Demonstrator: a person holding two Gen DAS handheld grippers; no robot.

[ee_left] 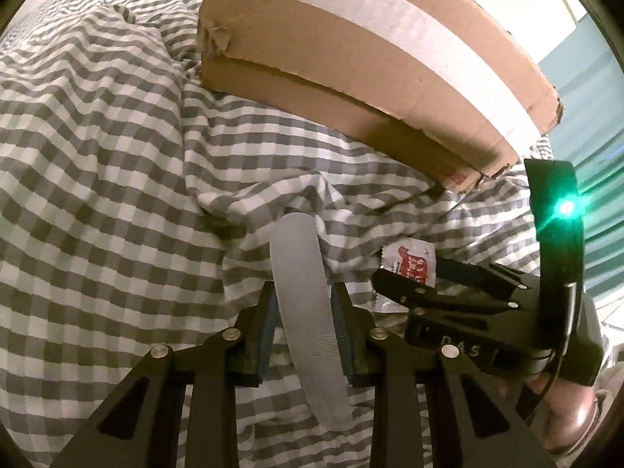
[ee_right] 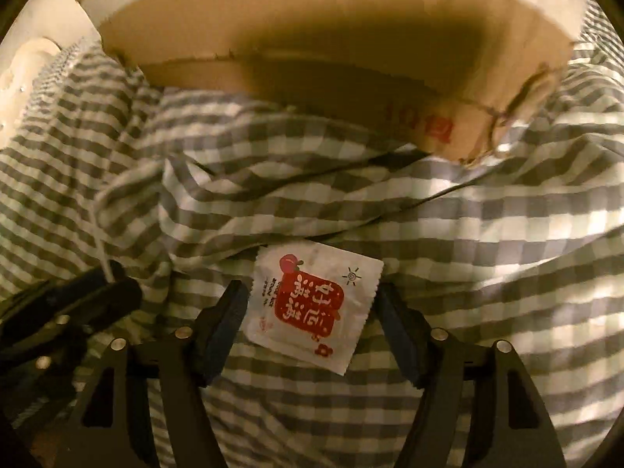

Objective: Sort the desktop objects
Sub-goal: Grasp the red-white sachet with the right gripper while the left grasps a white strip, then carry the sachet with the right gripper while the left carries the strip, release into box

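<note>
My left gripper [ee_left: 304, 304] is shut on a long flat grey strip [ee_left: 302, 273] that sticks out forward over the checked cloth [ee_left: 97, 195]. My right gripper [ee_right: 312, 308] is open, its fingers on either side of a white square sachet with a red label [ee_right: 312, 308] that lies on the cloth. The sachet [ee_left: 407, 267] and the right gripper [ee_left: 429, 292] also show in the left wrist view, to the right of the strip. A brown cardboard box [ee_left: 351, 58] stands just beyond; it also shows in the right wrist view [ee_right: 331, 39].
The grey-and-white checked cloth [ee_right: 468, 234] is rumpled with folds. The left gripper's fingers [ee_right: 78, 300] show at the left edge of the right wrist view. Teal slats [ee_left: 596, 117] stand at the far right.
</note>
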